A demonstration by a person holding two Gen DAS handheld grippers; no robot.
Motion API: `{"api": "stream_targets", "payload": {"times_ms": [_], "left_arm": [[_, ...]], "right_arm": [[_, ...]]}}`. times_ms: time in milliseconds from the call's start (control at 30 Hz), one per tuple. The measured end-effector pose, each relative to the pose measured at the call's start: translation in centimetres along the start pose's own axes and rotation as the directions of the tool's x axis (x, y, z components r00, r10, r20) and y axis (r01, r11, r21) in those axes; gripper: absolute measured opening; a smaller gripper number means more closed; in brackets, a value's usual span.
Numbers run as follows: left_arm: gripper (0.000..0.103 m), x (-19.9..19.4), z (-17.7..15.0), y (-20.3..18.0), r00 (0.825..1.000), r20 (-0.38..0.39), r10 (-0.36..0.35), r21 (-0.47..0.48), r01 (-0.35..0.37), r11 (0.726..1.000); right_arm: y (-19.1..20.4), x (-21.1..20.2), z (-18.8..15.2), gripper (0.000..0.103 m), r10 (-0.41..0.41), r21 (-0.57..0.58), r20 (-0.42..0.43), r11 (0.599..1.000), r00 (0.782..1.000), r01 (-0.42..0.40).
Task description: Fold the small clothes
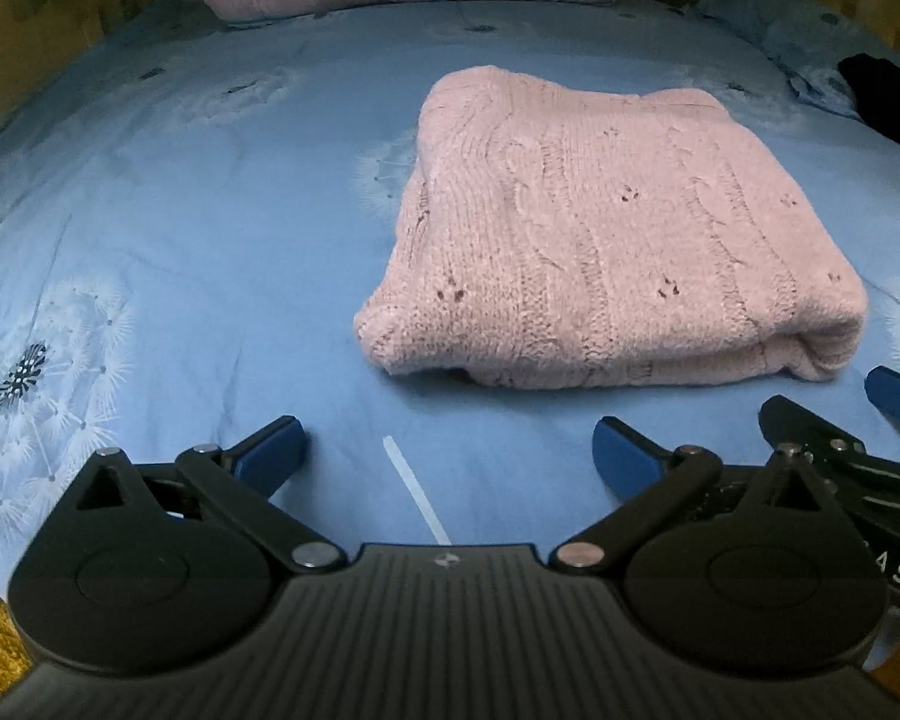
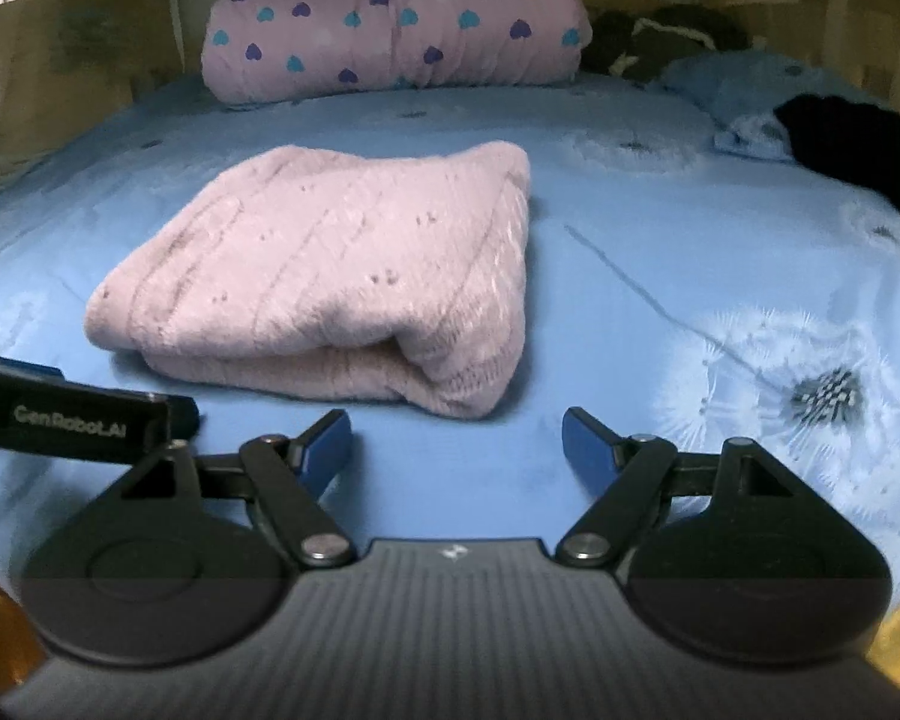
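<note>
A pink cable-knit sweater [image 1: 606,234] lies folded into a thick rectangle on the blue bed sheet [image 1: 210,240]. It also shows in the right wrist view [image 2: 330,276], left of centre. My left gripper [image 1: 447,450] is open and empty, low over the sheet, just in front of and left of the sweater. My right gripper [image 2: 456,438] is open and empty, just in front of the sweater's near right corner. The right gripper's body shows at the right edge of the left wrist view [image 1: 840,456]. Neither gripper touches the sweater.
A rolled pink quilt with hearts [image 2: 396,24] lies at the head of the bed. A black garment [image 2: 858,144] lies at the far right, next to a blue pillow [image 2: 732,84]. A thin white strip [image 1: 417,492] lies on the sheet near the left gripper.
</note>
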State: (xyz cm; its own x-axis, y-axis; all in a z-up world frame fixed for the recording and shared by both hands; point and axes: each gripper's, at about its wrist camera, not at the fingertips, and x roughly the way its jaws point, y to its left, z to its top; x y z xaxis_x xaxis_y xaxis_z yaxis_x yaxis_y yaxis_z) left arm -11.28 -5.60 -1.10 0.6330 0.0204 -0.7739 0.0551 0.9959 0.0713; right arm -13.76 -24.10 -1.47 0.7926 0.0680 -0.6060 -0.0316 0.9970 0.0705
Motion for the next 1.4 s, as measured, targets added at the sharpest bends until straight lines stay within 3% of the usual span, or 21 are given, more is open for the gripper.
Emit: {"api": "stream_targets", "payload": {"times_ms": [1400], "left_arm": [[0.103, 0.39, -0.11, -0.2, 1.0, 0.007, 0.014, 0.006, -0.014, 1.0]], "right_arm": [[-0.27, 0.13, -0.51, 0.081, 0.017, 0.01, 0.021, 1.0, 1.0, -0.017]]}}
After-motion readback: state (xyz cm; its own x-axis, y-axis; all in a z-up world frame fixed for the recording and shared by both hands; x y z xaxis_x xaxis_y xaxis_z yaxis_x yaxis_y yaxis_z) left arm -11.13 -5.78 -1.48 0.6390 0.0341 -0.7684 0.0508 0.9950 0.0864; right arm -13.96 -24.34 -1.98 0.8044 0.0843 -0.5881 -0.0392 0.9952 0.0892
